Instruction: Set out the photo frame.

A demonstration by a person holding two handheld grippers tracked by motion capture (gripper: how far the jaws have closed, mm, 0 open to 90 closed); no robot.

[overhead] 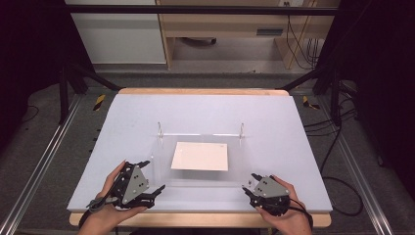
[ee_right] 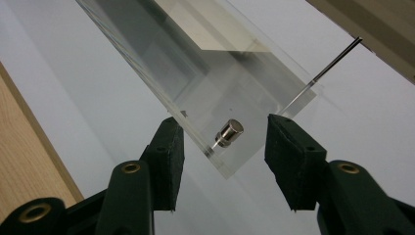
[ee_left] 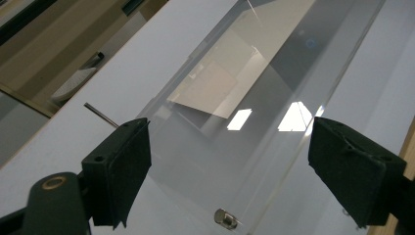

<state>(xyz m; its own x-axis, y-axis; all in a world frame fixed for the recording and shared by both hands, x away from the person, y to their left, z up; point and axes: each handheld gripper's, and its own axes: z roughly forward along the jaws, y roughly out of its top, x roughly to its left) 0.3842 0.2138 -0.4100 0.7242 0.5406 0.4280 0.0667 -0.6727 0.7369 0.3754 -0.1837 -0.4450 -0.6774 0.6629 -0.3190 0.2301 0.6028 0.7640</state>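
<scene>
From the high view, a clear acrylic frame (overhead: 200,156) holding a white sheet (overhead: 200,156) lies mid-table toward the near edge, with the left gripper (overhead: 152,190) and right gripper (overhead: 248,185) at its near corners. In the left gripper view the jaws gape wide across the panel, touching nothing. In the right gripper view the jaws stand apart around the corner by a small metal standoff (ee_right: 229,132); the panel looks stiff, slick and scratch-prone, best taken by its edges.

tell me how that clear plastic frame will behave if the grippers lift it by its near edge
The clear frame looks like rigid acrylic, so it should lift flat rather than droop. Its glossy, reflective face suggests it may slip between the pads. The paper sheet inside looks loose and might slide if it tilts. Both the left gripper and right gripper are open.
</scene>
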